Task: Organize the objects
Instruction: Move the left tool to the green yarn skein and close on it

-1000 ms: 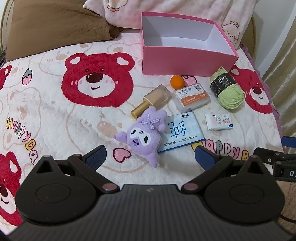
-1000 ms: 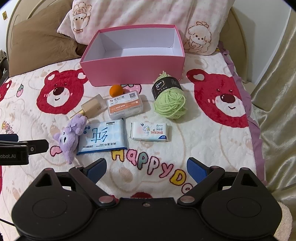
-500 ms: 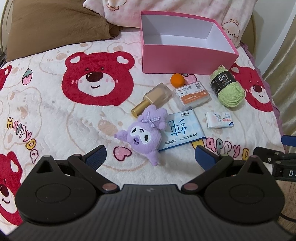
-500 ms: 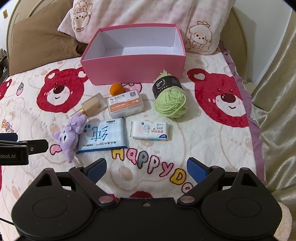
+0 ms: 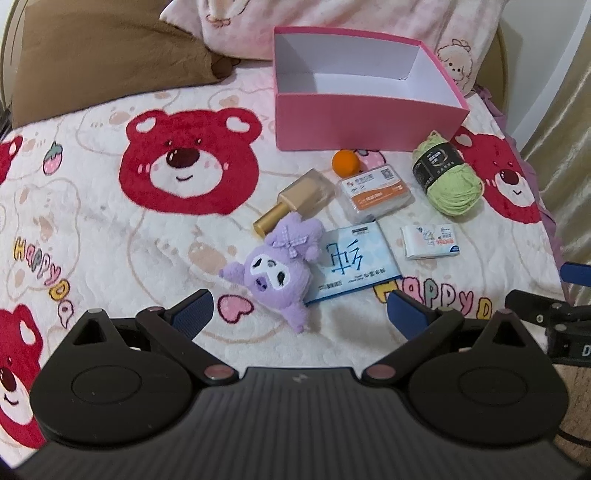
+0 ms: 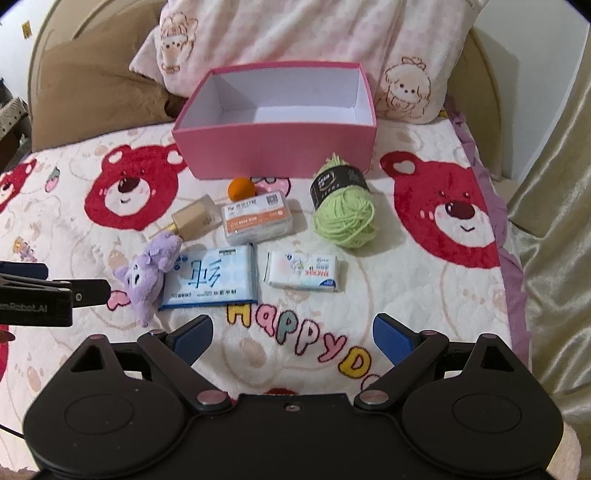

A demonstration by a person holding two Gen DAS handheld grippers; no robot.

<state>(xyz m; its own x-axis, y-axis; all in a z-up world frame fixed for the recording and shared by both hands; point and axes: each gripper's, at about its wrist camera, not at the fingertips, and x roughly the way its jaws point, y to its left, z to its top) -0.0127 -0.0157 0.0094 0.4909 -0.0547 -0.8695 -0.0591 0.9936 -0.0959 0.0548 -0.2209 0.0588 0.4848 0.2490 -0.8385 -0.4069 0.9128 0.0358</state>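
Note:
An empty pink box (image 5: 369, 125) (image 6: 277, 155) stands at the back of the bed. In front of it lie an orange ball (image 5: 345, 163) (image 6: 241, 188), a gold-capped bottle (image 5: 295, 203) (image 6: 194, 219), a clear case with an orange label (image 5: 373, 194) (image 6: 257, 218), green yarn (image 5: 448, 181) (image 6: 343, 212), a purple plush (image 5: 279, 269) (image 6: 147, 273), a blue packet (image 5: 354, 264) (image 6: 212, 278) and a small white packet (image 5: 430, 242) (image 6: 304, 271). My left gripper (image 5: 297, 312) is open just short of the plush. My right gripper (image 6: 293, 336) is open below the packets, holding nothing.
The objects rest on a white blanket (image 5: 110, 229) with red bear prints. A brown pillow (image 5: 103, 62) and a pink pillow (image 6: 295, 33) lie behind the box. The bed's right edge with purple trim (image 6: 509, 266) borders a gold curtain (image 6: 554, 221).
Both grippers have drifted slightly forward toward the objects; the items appear a little closer. Nothing has been taken hold of or shifted.

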